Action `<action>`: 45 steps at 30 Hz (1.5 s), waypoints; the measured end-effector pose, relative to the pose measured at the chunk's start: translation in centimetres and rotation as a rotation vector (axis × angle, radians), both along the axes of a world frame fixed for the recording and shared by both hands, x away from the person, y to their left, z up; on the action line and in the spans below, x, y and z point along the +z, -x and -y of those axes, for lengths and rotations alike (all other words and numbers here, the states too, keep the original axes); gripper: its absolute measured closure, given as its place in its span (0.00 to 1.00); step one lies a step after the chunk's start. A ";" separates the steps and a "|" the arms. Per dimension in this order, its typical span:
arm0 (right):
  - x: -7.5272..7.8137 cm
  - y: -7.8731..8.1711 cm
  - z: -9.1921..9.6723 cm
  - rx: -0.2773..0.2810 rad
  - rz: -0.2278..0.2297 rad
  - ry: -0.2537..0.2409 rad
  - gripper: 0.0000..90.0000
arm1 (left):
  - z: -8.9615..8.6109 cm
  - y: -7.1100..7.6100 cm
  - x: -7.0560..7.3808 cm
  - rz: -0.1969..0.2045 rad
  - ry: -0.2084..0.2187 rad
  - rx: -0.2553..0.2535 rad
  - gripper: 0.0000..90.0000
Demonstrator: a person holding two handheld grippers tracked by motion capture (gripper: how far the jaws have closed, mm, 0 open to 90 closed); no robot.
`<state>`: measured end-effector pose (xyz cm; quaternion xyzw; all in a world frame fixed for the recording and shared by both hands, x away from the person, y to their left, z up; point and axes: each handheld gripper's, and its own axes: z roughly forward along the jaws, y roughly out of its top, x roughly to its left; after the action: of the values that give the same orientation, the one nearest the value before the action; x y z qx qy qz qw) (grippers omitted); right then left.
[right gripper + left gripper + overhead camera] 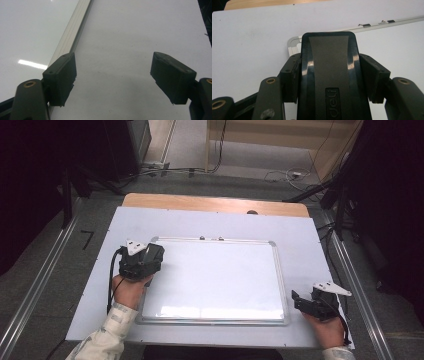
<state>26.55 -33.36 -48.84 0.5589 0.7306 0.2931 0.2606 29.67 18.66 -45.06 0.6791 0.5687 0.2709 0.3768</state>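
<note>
A white whiteboard with a silver frame lies flat in the middle of the table. My left gripper hovers over the board's upper left corner, shut on a black eraser with a grey top; both pads press its sides. The board's corner shows just behind the eraser. My right gripper rests low beside the board's right edge, near the front corner. In the right gripper view its jaws stand wide open with nothing between them, the board's frame running past the left pad.
A white sheet covers the wooden table under the board. Two small metal clips sit on the board's far edge. Cables and rails lie on the floor around the table.
</note>
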 end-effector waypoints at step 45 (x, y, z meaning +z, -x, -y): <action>0.1 0.0 0.1 -0.005 0.003 -0.002 0.22 | 1.3 -5.2 -1.3 -0.064 0.007 0.174 0.46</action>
<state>26.59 -33.48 -48.73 0.5607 0.7285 0.2939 0.2617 34.86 17.37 -46.40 0.6341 0.6384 0.2787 0.3359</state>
